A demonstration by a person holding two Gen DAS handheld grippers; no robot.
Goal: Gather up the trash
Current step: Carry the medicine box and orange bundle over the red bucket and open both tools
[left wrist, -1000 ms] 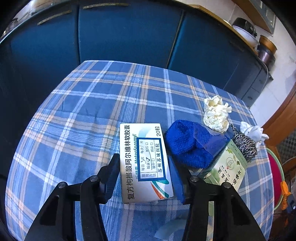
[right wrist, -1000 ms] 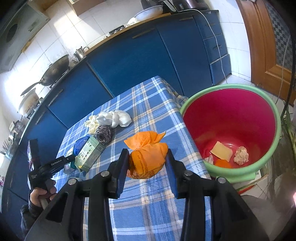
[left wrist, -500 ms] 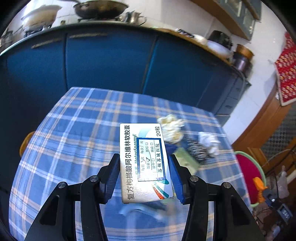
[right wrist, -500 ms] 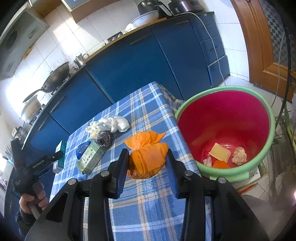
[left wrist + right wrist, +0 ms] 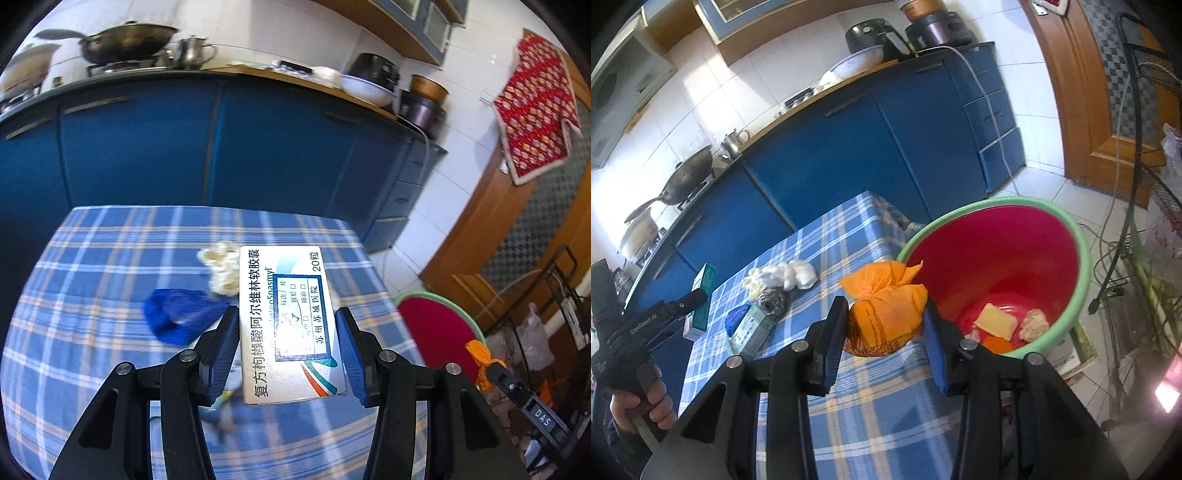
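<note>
My left gripper (image 5: 288, 328) is shut on a white medicine box (image 5: 288, 321) with Chinese print and holds it in the air above the blue plaid table (image 5: 92, 350). That box and gripper also show in the right wrist view (image 5: 701, 299). My right gripper (image 5: 886, 321) is shut on an orange tied bag (image 5: 886, 314) and holds it above the table's right edge, next to the red bin with a green rim (image 5: 1082, 258). The bin (image 5: 436, 325) stands on the floor and holds a few scraps (image 5: 995, 325).
On the table lie a blue cloth (image 5: 177, 317), a cream crumpled wad (image 5: 221, 269), a white crumpled tissue (image 5: 790, 275), a steel scourer (image 5: 772, 301) and a green-white carton (image 5: 753, 328). Blue kitchen cabinets (image 5: 184, 147) stand behind. A wire rack (image 5: 1156, 229) and a wooden door are at right.
My left gripper has lifted the medicine box off the table and swung right toward the bin. My right gripper has carried the orange bag closer to the bin.
</note>
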